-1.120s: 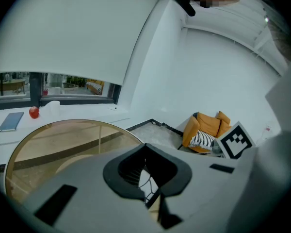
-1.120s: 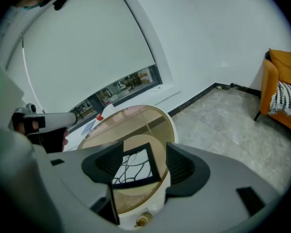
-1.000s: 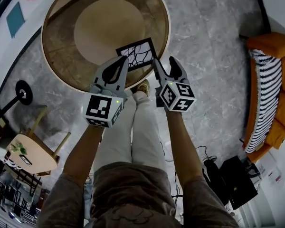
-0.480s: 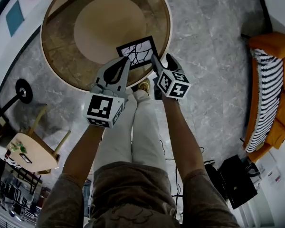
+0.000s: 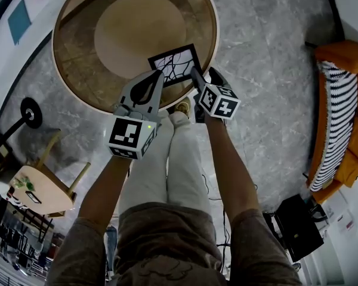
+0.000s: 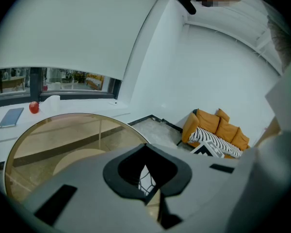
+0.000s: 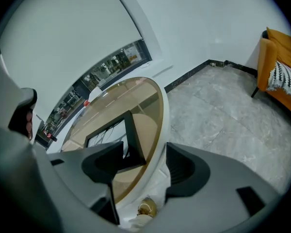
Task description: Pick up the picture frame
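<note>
An orange sofa [image 5: 346,58] with one striped blanket [image 5: 333,124], one small wooden side table [image 5: 39,192] and grey marble floor [image 5: 262,70] surround the round glass table [image 5: 210,46], where the single picture frame [image 5: 174,64] sits at the near edge, just ahead of the left gripper [image 5: 157,75], whose jaws are pressed together, and the right gripper [image 5: 204,73], whose jaws are spread and hold nothing.

Head view looks down; 2 gripper views share the table [image 5: 77,58].
</note>
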A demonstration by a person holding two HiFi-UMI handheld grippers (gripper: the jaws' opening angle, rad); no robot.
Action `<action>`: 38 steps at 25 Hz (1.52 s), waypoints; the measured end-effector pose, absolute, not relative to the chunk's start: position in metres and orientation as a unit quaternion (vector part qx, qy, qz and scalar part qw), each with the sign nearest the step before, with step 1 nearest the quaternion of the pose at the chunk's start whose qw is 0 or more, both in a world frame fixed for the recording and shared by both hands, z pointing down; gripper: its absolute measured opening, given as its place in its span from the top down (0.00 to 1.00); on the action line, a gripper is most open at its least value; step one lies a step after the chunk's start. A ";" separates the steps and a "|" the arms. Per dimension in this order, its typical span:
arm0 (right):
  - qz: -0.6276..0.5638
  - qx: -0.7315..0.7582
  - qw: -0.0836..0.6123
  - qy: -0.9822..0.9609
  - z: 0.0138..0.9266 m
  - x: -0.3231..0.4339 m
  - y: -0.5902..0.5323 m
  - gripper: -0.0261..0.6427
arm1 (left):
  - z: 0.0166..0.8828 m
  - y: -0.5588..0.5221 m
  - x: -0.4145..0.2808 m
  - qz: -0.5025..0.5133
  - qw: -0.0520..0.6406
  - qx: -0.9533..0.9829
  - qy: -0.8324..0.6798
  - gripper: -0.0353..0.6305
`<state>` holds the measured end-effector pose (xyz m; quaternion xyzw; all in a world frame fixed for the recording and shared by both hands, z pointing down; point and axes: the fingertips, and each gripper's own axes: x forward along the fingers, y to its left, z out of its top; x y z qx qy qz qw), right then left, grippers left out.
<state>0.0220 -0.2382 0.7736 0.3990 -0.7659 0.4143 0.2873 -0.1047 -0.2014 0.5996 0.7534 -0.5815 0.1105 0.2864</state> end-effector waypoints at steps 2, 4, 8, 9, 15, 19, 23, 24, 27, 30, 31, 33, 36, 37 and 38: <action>0.416 0.402 0.285 -0.764 0.774 0.022 -0.238 0.54 | 0.600 -0.202 -0.104 0.111 0.287 0.754 -0.581 0.94; 0.414 0.403 0.286 -0.765 0.774 0.021 -0.238 0.54 | 0.600 -0.202 -0.104 0.110 0.287 0.754 -0.580 0.93; 0.416 0.399 0.287 -0.765 0.774 0.021 -0.239 0.54 | 0.601 -0.204 -0.102 0.111 0.289 0.755 -0.579 0.93; 0.416 0.399 0.287 -0.765 0.774 0.022 -0.239 0.54 | 0.601 -0.204 -0.102 0.111 0.289 0.755 -0.579 0.93; 0.421 0.403 0.284 -0.762 0.774 0.024 -0.237 0.54 | 0.602 -0.201 -0.103 0.112 0.291 0.754 -0.579 0.94; 0.421 0.406 0.279 -0.761 0.774 0.027 -0.239 0.54 | 0.604 -0.200 -0.103 0.113 0.293 0.753 -0.579 0.94; 0.421 0.406 0.277 -0.762 0.772 0.032 -0.241 0.54 | 0.606 -0.198 -0.099 0.116 0.296 0.753 -0.577 0.94; 0.421 0.405 0.278 -0.763 0.772 0.032 -0.241 0.54 | 0.605 -0.197 -0.098 0.116 0.297 0.753 -0.576 0.94; 0.420 0.401 0.280 -0.765 0.771 0.032 -0.241 0.55 | 0.605 -0.197 -0.094 0.117 0.298 0.753 -0.574 0.93; 0.421 0.402 0.281 -0.763 0.772 0.032 -0.240 0.55 | 0.606 -0.198 -0.092 0.115 0.300 0.753 -0.574 0.94; 0.420 0.403 0.282 -0.763 0.772 0.031 -0.240 0.55 | 0.606 -0.198 -0.091 0.115 0.301 0.753 -0.574 0.93; 0.415 0.405 0.286 -0.763 0.772 0.030 -0.240 0.55 | 0.607 -0.199 -0.090 0.114 0.303 0.753 -0.573 0.93; 0.403 0.404 0.295 -0.767 0.771 0.029 -0.240 0.55 | 0.608 -0.199 -0.089 0.114 0.307 0.752 -0.572 0.93; 0.394 0.403 0.301 -0.769 0.770 0.029 -0.241 0.55 | 0.609 -0.199 -0.089 0.115 0.307 0.752 -0.572 0.94; 0.385 0.402 0.308 -0.772 0.770 0.029 -0.241 0.55 | 0.610 -0.199 -0.089 0.115 0.308 0.751 -0.573 0.93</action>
